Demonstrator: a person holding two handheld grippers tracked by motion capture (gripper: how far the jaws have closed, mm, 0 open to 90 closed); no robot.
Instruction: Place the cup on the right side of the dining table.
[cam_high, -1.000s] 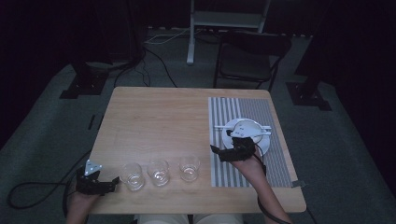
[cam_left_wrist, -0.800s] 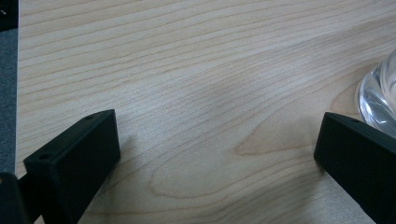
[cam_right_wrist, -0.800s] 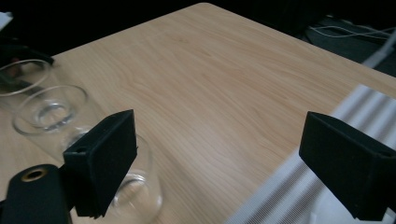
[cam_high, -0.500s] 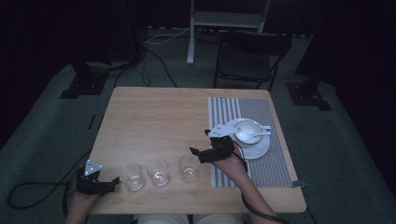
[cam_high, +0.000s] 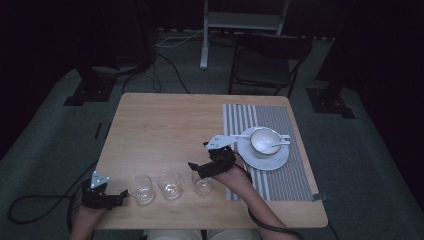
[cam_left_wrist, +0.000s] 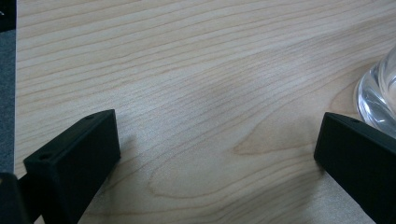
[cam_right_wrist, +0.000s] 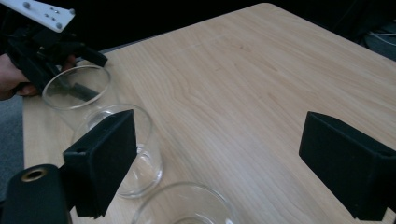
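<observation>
Three clear glasses stand in a row near the table's front edge: a left glass (cam_high: 141, 188), a middle glass (cam_high: 170, 185) and a right glass (cam_high: 202, 184). My left gripper (cam_high: 120, 196) rests on the table just left of the left glass, open; in its own view the jaws (cam_left_wrist: 215, 140) frame bare wood, with that glass (cam_left_wrist: 379, 93) at the right edge. My right gripper (cam_high: 197, 156) hovers open just above and behind the right glass. Its own view (cam_right_wrist: 219, 140) looks along the row: near glass (cam_right_wrist: 187, 205), middle glass (cam_right_wrist: 126, 149), far glass (cam_right_wrist: 77, 93), and the left gripper (cam_right_wrist: 91, 70) beyond.
A grey striped placemat (cam_high: 295, 165) lies on the right of the wooden table (cam_high: 160, 125). On it sits a white saucer (cam_high: 250, 156) bearing a white cup (cam_high: 265, 139) and a spoon. A chair (cam_high: 267, 60) stands behind the table.
My right gripper has moved left from the cup and saucer, off the placemat, to just behind the right glass. The left gripper and the glasses have stayed put.
</observation>
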